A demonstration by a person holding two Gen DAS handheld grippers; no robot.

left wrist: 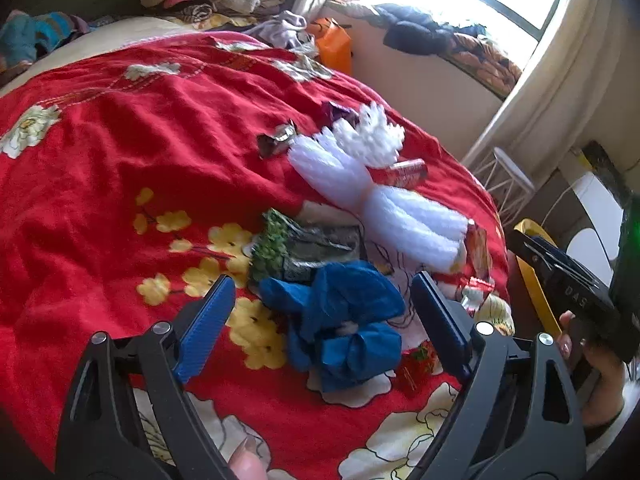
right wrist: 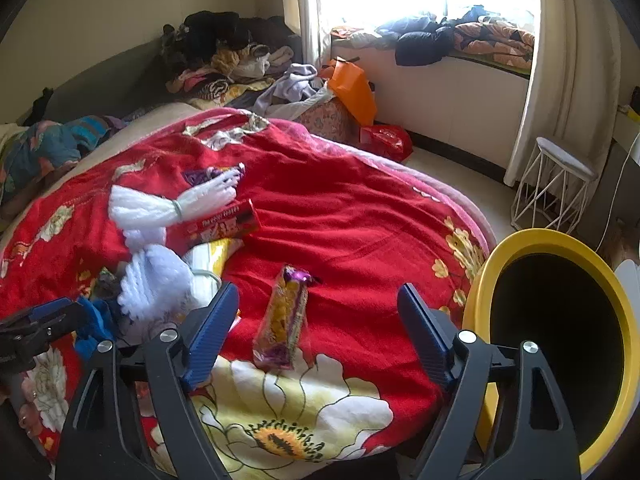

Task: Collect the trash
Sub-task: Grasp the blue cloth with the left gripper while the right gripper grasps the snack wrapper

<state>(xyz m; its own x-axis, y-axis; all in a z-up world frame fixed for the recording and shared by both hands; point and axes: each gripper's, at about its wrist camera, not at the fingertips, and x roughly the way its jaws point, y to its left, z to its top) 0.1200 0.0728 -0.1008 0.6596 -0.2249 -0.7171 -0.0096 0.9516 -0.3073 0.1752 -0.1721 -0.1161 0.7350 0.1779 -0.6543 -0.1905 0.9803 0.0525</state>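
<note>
Trash lies on a red flowered blanket (left wrist: 120, 168). My left gripper (left wrist: 324, 320) is open, its jaws standing either side of a crumpled blue wrapper (left wrist: 344, 320). Beyond it lie a green-and-black packet (left wrist: 296, 248), white foam netting (left wrist: 380, 192), a red box (left wrist: 404, 172) and small foil wrappers (left wrist: 276, 140). My right gripper (right wrist: 320, 332) is open and empty above a yellow-purple snack wrapper (right wrist: 284, 320). A yellow bin (right wrist: 560, 320) stands at the bed's right edge, its dark mouth facing the right wrist camera. The red box (right wrist: 228, 224) and netting (right wrist: 160, 208) show there too.
Piled clothes (right wrist: 224, 56) lie at the bed's far end. An orange bag (right wrist: 352, 88) and red bag (right wrist: 384, 140) sit by the window ledge. A white wire stool (right wrist: 556, 184) stands beside the curtain. The right gripper's body (left wrist: 568, 280) shows in the left wrist view.
</note>
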